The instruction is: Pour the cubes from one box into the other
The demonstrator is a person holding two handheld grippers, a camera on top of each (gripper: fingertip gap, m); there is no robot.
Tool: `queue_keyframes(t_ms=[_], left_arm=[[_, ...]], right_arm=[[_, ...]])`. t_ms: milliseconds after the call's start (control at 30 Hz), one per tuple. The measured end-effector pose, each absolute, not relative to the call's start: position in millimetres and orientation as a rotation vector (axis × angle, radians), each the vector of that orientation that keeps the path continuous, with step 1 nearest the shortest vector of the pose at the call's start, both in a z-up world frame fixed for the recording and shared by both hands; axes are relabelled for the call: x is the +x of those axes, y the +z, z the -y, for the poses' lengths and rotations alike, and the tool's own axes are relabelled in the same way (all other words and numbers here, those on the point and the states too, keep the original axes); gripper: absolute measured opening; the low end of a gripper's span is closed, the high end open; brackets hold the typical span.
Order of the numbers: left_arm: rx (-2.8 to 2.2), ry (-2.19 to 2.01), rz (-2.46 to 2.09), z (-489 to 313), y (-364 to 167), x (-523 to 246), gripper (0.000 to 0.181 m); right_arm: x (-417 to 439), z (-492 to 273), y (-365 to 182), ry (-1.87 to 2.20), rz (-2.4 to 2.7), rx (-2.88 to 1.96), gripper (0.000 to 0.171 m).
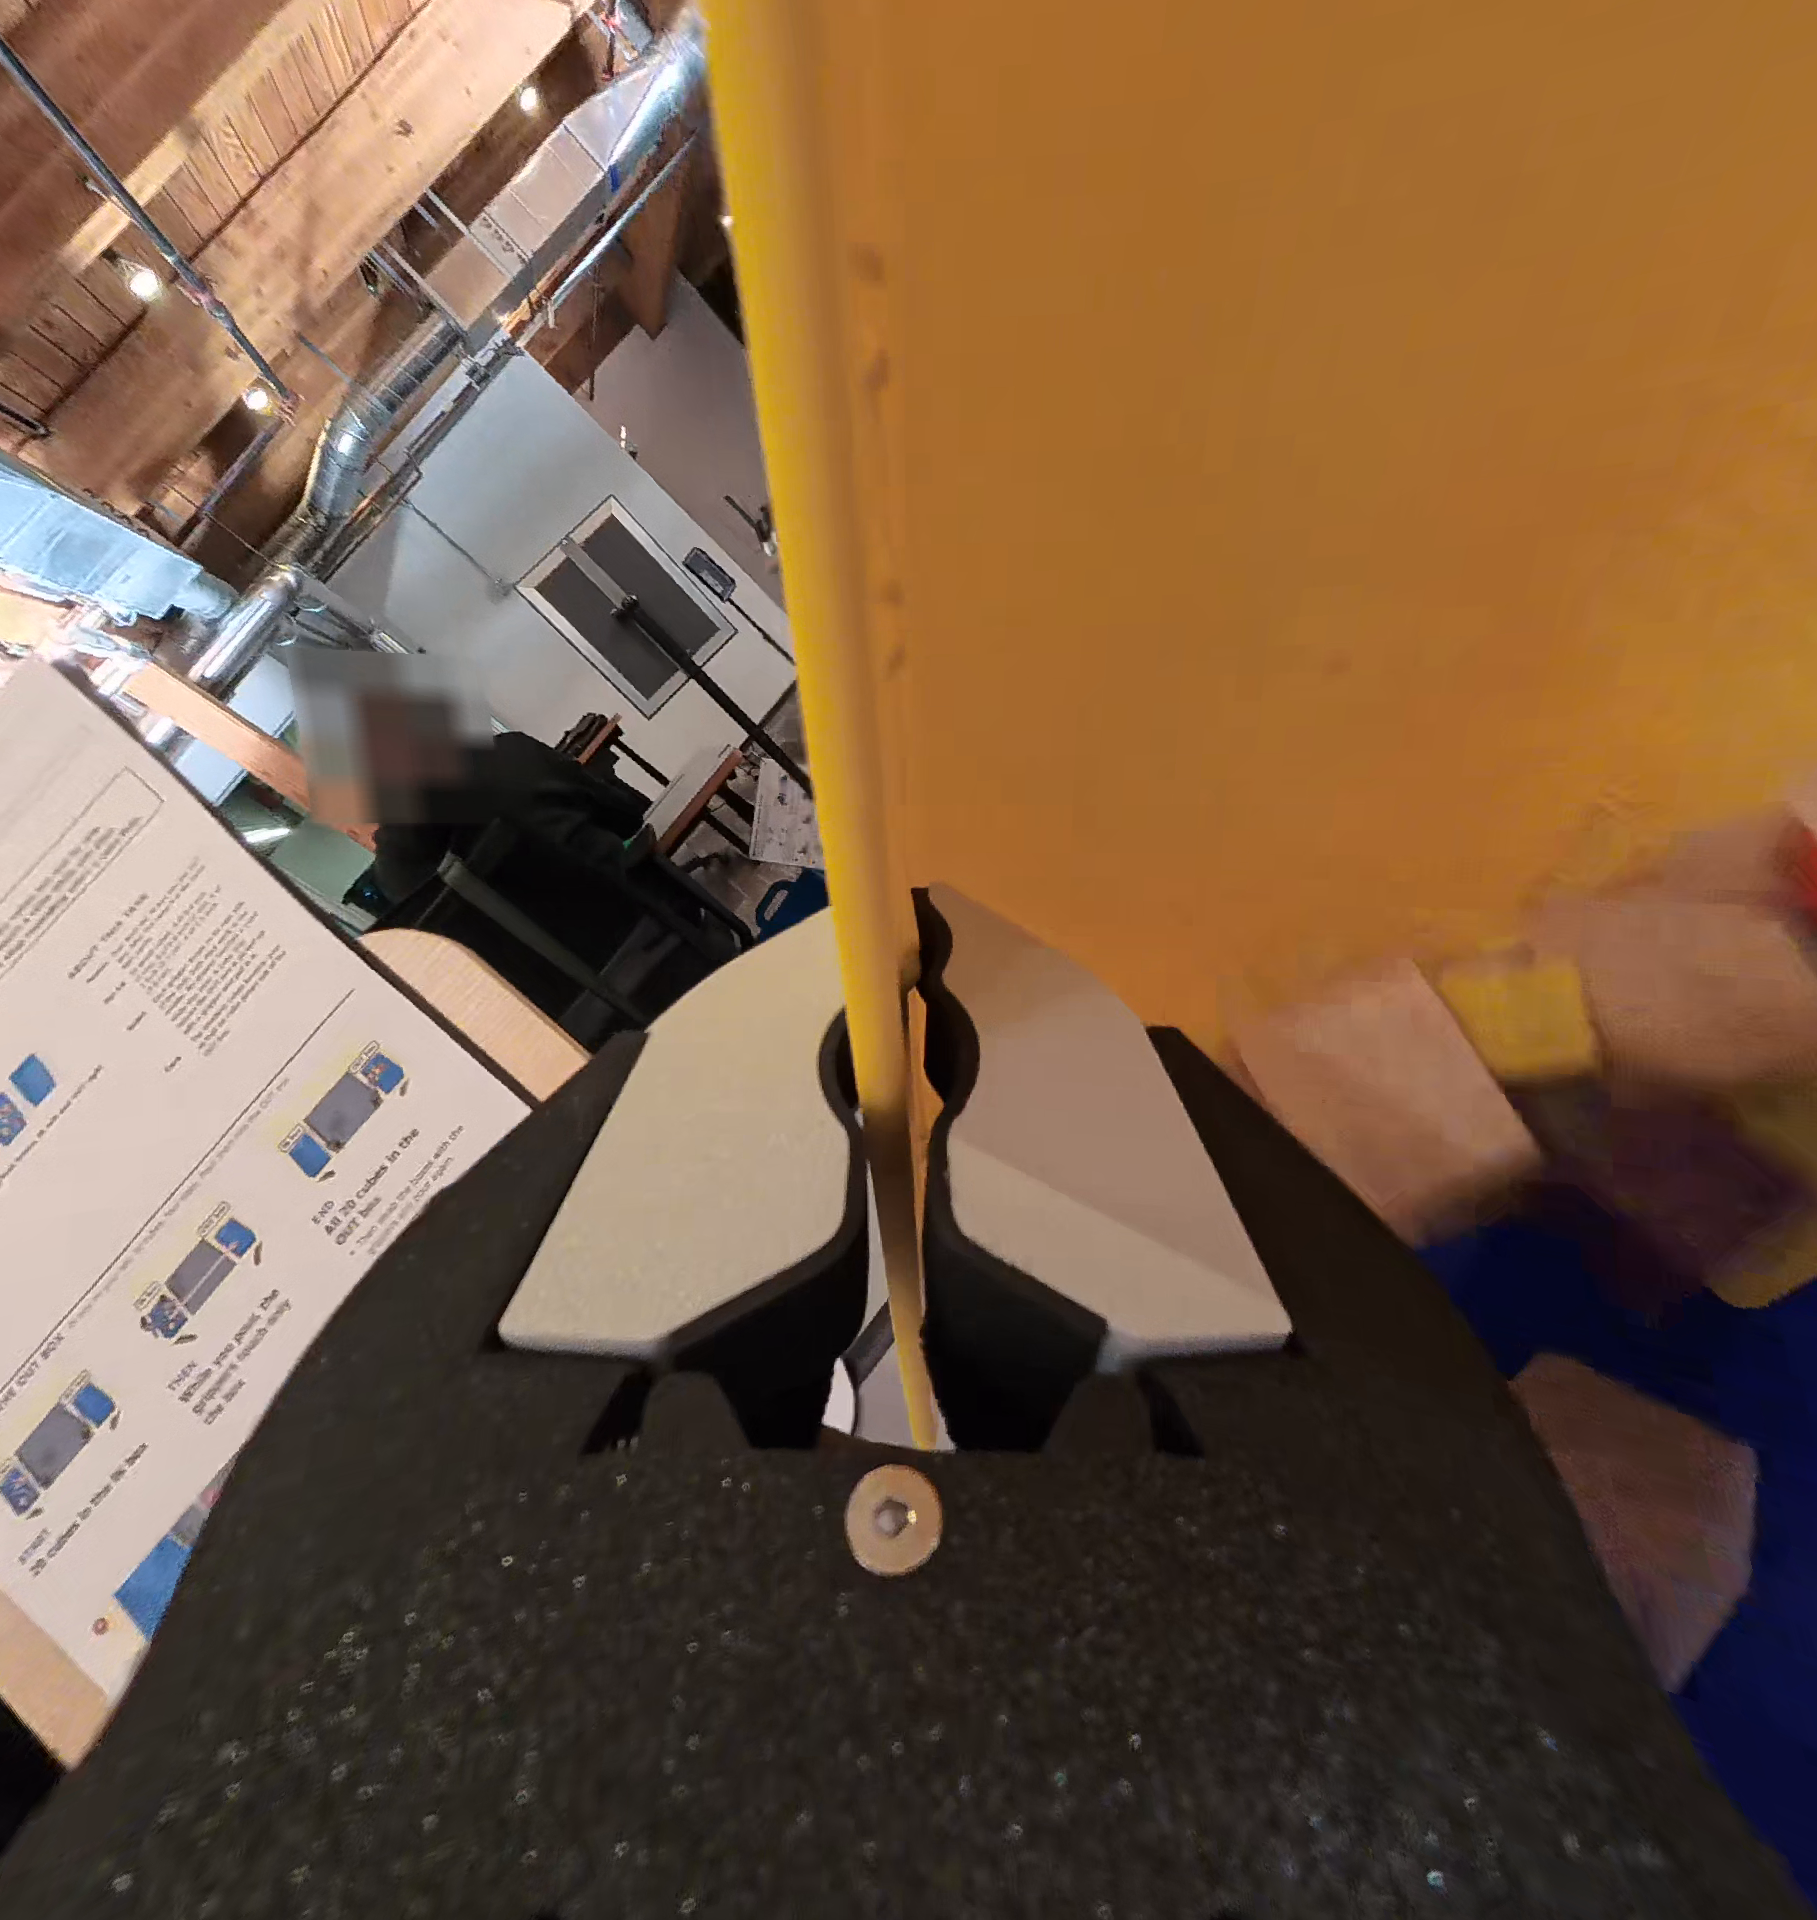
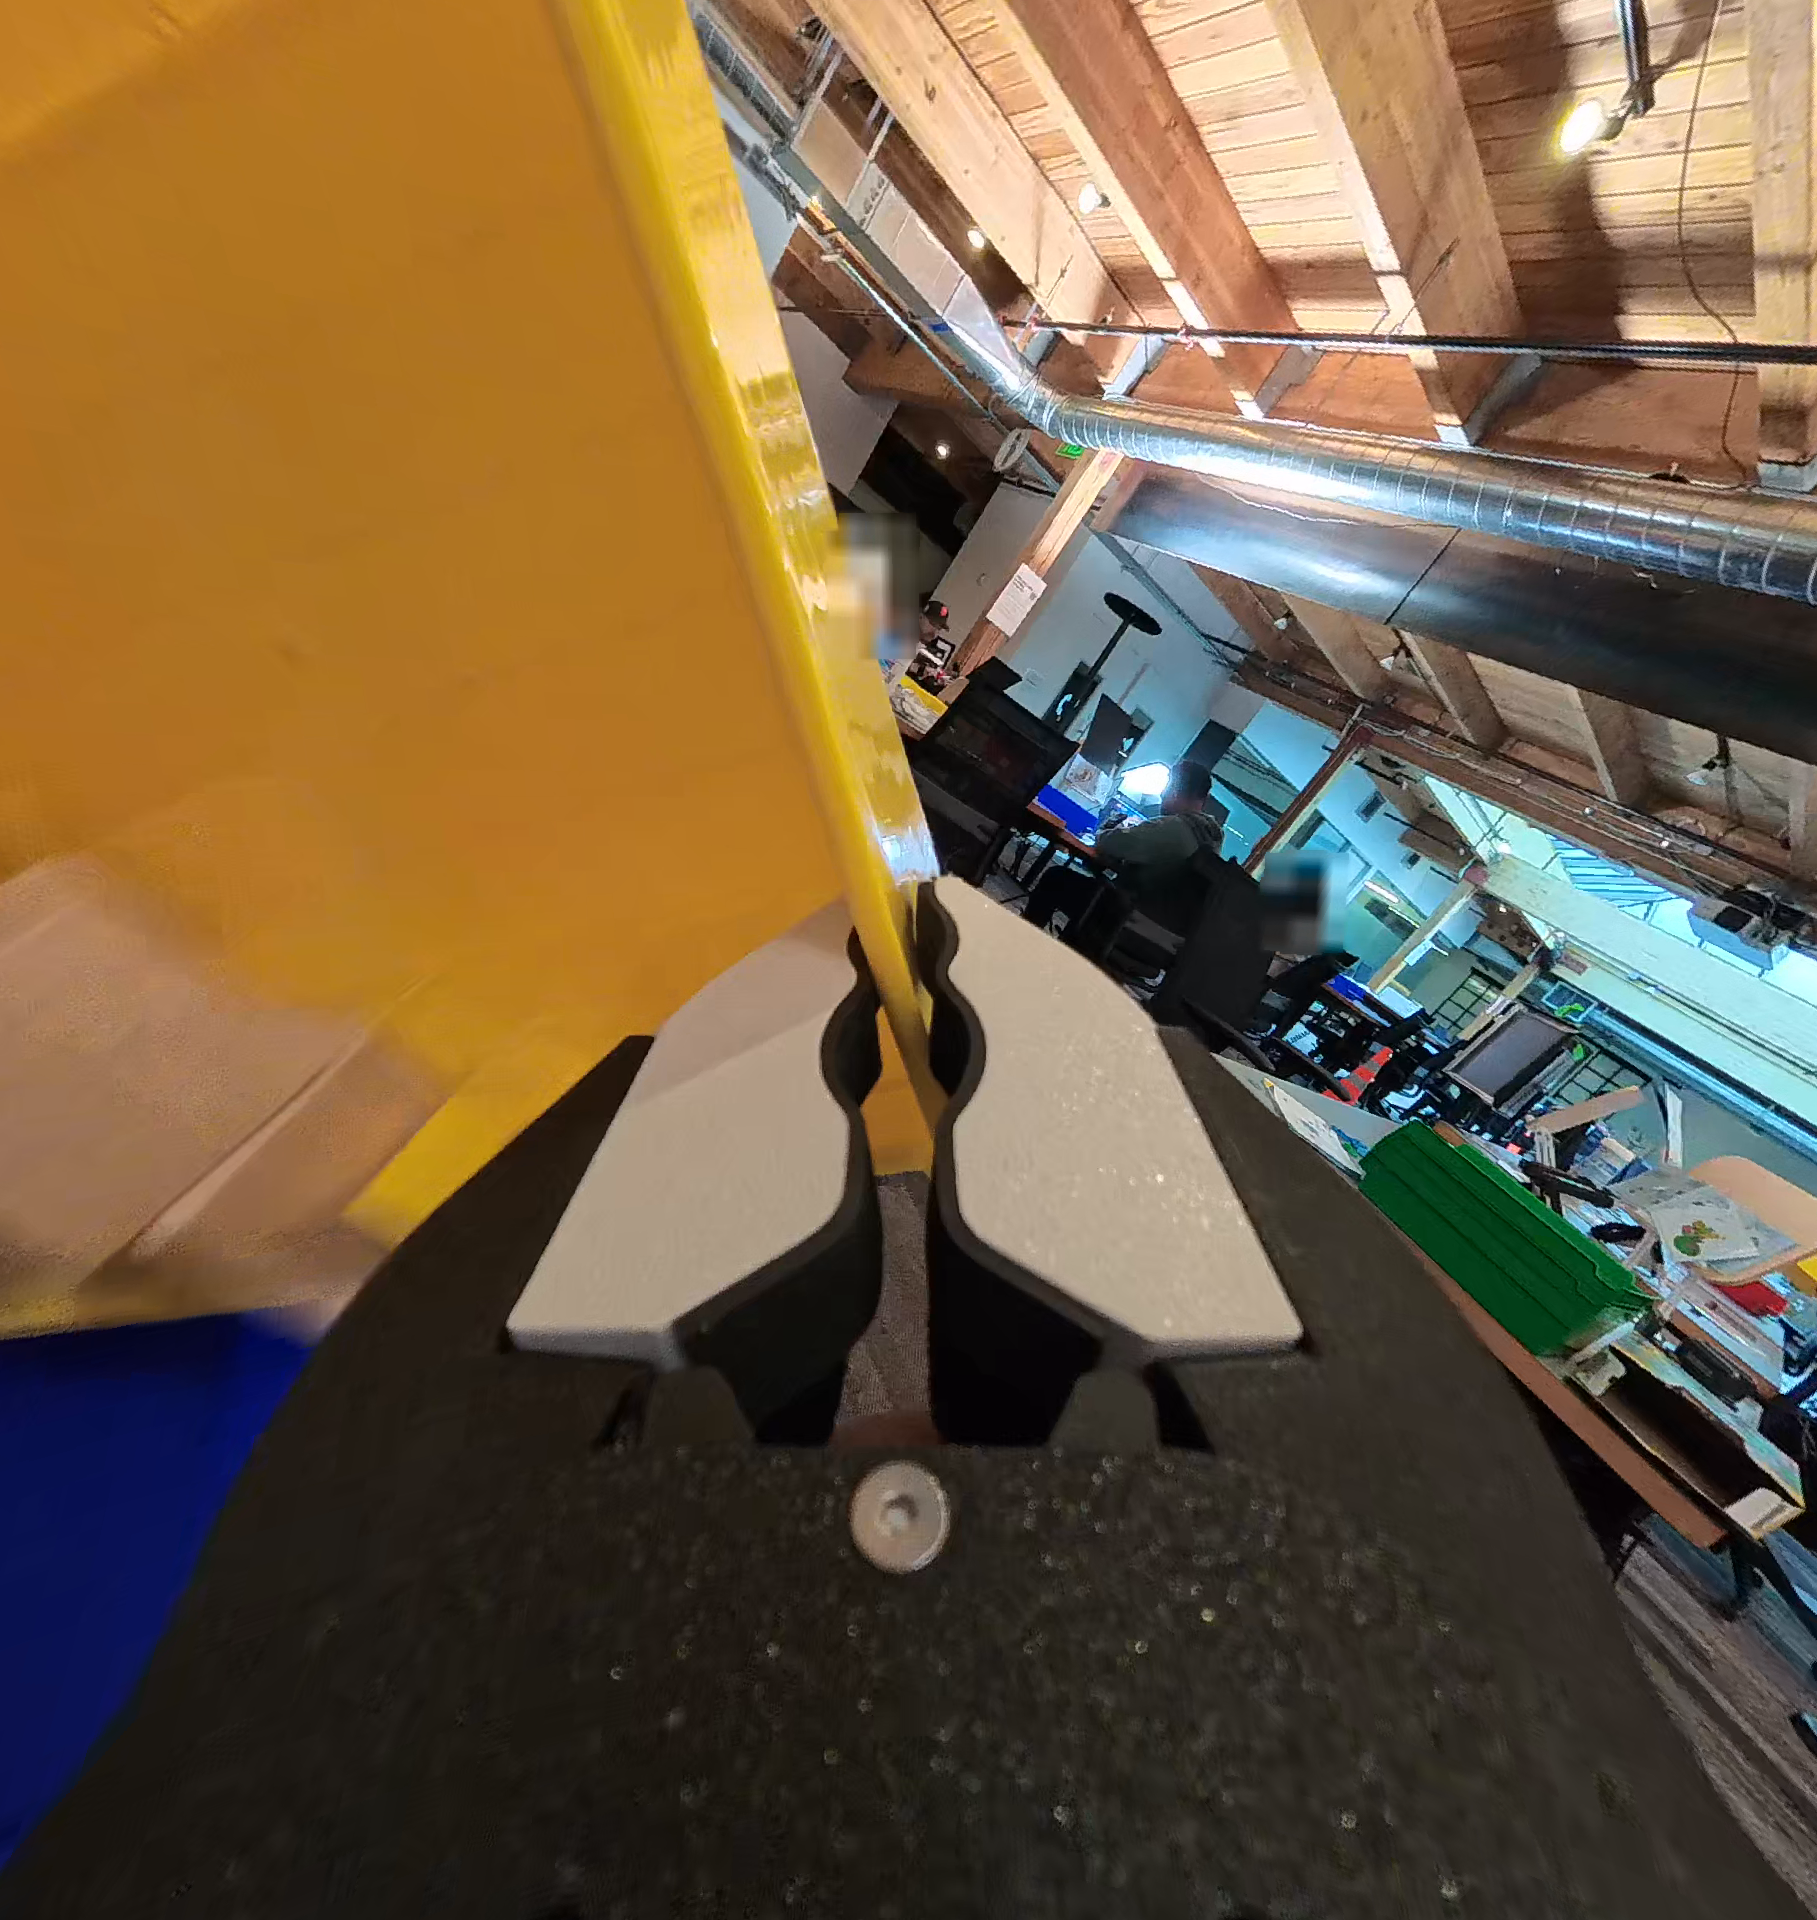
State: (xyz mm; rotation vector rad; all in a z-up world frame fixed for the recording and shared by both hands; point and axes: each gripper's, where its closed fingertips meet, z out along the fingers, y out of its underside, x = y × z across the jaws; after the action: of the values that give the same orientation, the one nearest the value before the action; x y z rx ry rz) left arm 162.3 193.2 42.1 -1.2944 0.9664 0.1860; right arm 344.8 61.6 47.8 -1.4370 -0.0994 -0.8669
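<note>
Pour under way, judged from tilt: yellow box point(image 1: 1299, 468) raised steeply over blue box point(image 1: 1714, 1475), blurred cubes point(image 1: 1392, 1101) tumbling at its lower edge; how many remain inside is unclear. Left claw point(image 1: 909, 1039) and right claw point(image 2: 909, 997) each pinch narrow onto opposite yellow walls.

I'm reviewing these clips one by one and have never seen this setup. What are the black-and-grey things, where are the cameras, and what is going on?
There is no robot: a person holds a hand-held claw in each hand, and each claw carries a camera looking along its two fingers. In the left view, the left claw is shut on a wall of a yellow box. In the right view, the right claw pinches another wall of it. The box is tipped, and blurred wooden and coloured cubes tumble toward a blue box below. No tabletop under the boxes shows.
</note>
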Motion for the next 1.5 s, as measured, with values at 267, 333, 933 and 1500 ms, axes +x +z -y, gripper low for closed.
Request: queue_keyframes(t_ms=[267, 333, 933, 1500], left_arm=[[-1.337, 0.195, -0.945, -221.4, 46.4, 166.6, 0.004], [-1.340, 0.205, -0.946, -229.4, 51.3, 168.3, 0.004], [-1.537, 0.136, -0.968, -232.7, 139.5, 99.5, 0.004], [-2.637, 0.154, -0.658, -121.0, -32.4, -381.4, 0.005]], right_arm=[[343.2, -84.3, 54.2, -0.871, 0.091, -1.417, 0.004], [345.6, -92.6, 59.2, -0.860, 0.097, -1.416, 0.004], [295.1, -141.6, 185.7, -0.724, 0.557, -1.596, 0.003], [-190.8, -223.1, 12.1, -0.087, 1.637, -2.064, 0.003]])
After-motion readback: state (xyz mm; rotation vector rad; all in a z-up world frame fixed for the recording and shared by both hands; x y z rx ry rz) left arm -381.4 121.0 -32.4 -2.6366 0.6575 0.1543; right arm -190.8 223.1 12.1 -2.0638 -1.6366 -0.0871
